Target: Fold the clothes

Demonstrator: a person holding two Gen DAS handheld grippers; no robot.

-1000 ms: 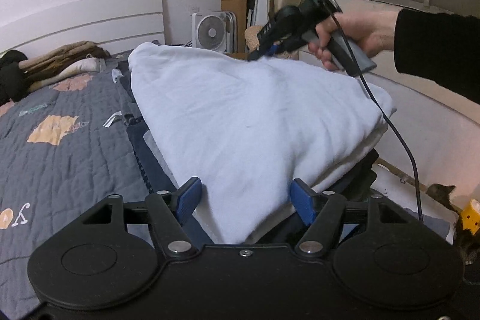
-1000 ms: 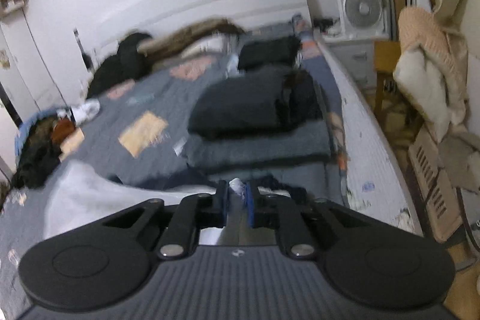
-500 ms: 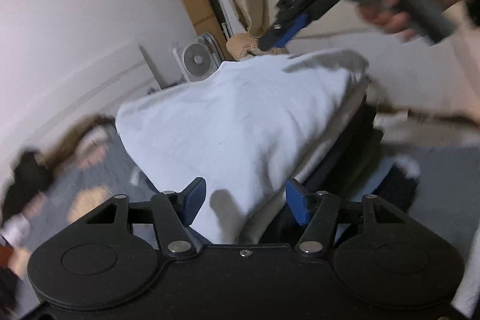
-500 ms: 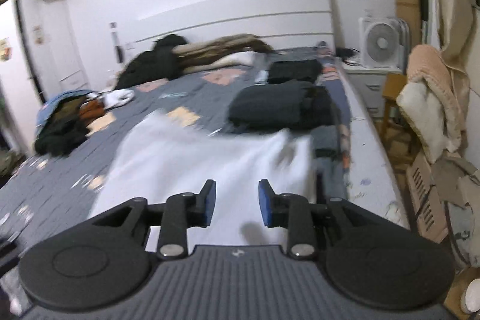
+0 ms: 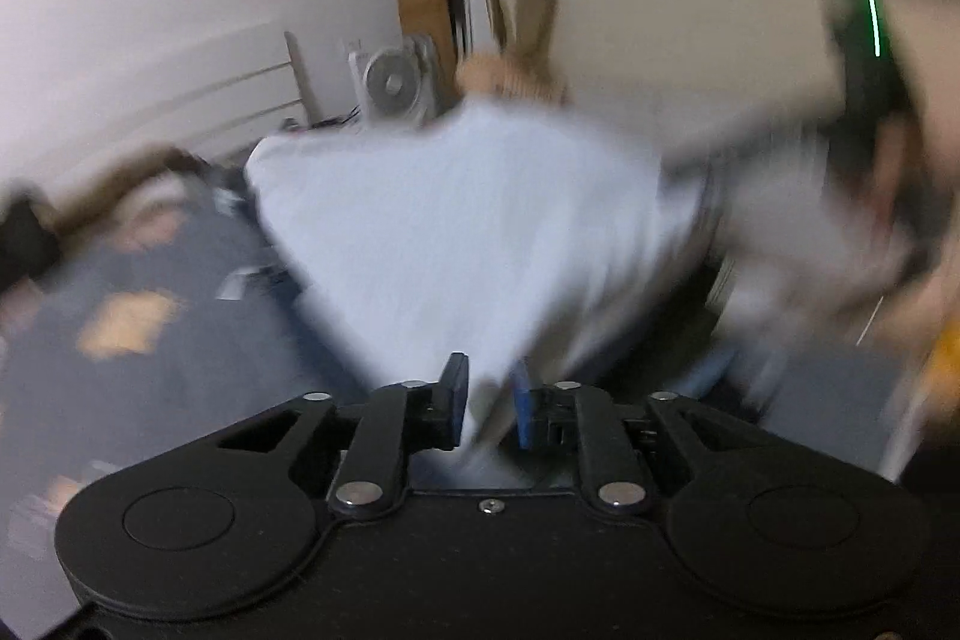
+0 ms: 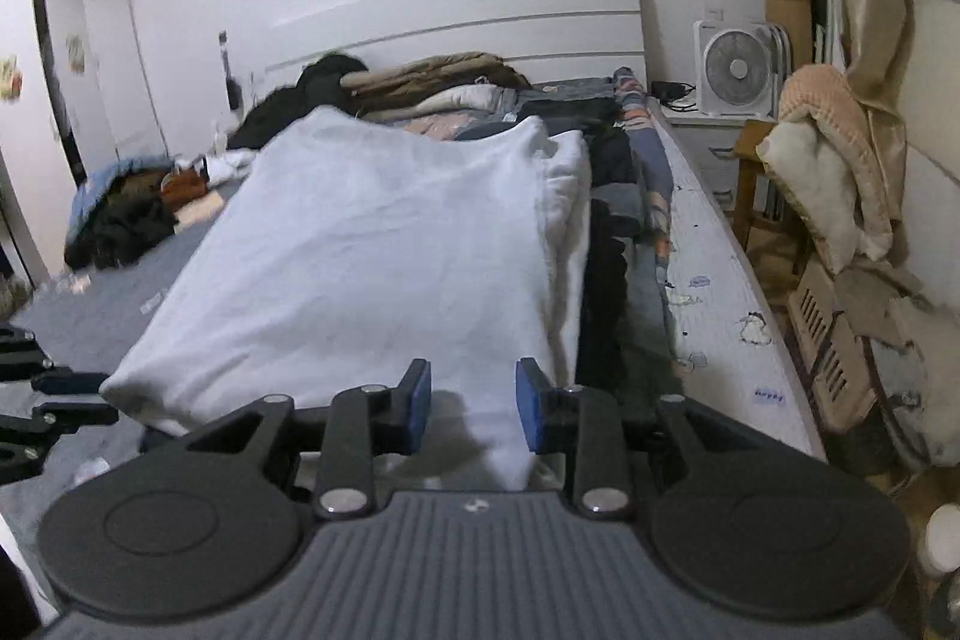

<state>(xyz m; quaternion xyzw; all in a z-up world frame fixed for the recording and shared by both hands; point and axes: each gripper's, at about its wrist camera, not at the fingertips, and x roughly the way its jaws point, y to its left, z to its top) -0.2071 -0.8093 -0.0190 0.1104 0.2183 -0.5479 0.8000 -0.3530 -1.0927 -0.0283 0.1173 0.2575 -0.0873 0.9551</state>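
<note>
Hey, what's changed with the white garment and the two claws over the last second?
The left claw, wide open around the white garment's near corner before, is closing on it. The right claw, pinched nearly shut a second ago, now stands open with the garment's edge between its pads, untouched. The folded dark clothes and fan stayed put.

each tool is a black plastic frame with two round discs at its base, silver pivot screws on its linkage arms and blue pads on its fingers: left tool (image 5: 489, 394), right tool (image 6: 473, 403). the right tool's body is ribbed grey.
</note>
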